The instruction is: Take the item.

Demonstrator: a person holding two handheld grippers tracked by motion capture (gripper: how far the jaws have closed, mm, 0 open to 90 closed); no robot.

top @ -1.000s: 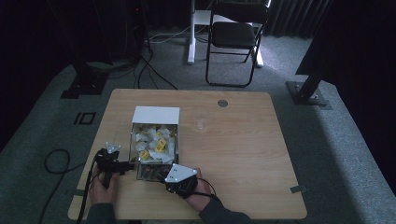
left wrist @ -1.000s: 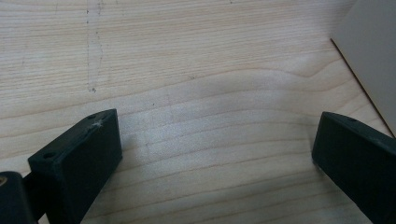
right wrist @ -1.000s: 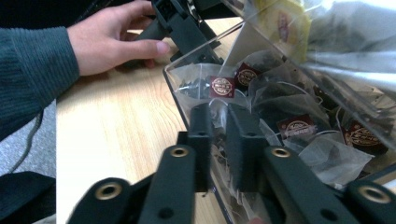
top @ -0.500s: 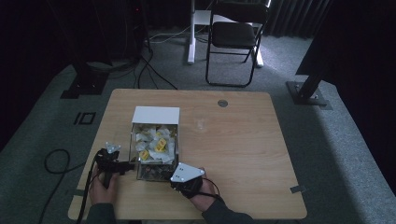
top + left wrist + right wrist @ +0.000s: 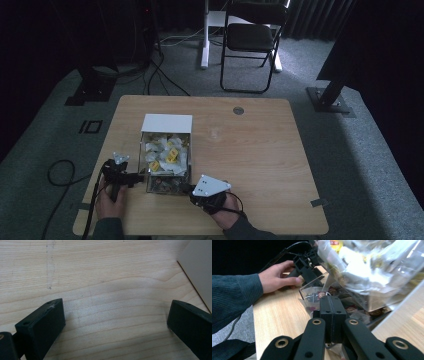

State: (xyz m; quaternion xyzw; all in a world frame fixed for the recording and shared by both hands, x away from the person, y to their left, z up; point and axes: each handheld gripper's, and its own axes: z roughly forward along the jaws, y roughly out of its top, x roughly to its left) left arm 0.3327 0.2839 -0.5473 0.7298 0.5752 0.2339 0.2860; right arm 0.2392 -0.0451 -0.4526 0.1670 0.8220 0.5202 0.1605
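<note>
High view: clear plastic box [image 5: 166, 161] of white and yellow wrapped sachets sits on the wooden table [image 5: 260, 150], white lid upright behind it. Left gripper [image 5: 131, 178] rests just left of the box, right gripper [image 5: 188, 189] at its near corner; contents small and blurry.

Left gripper view: matte black jaws wide apart over bare wood grain, box edge [image 5: 198, 270] cut off beside them.

Right gripper view: jaws pressed together at the box's clear wall [image 5: 352, 277]; a scrap of wrapper may be pinched, hard to tell. Crinkled wrappers blurred.
</note>
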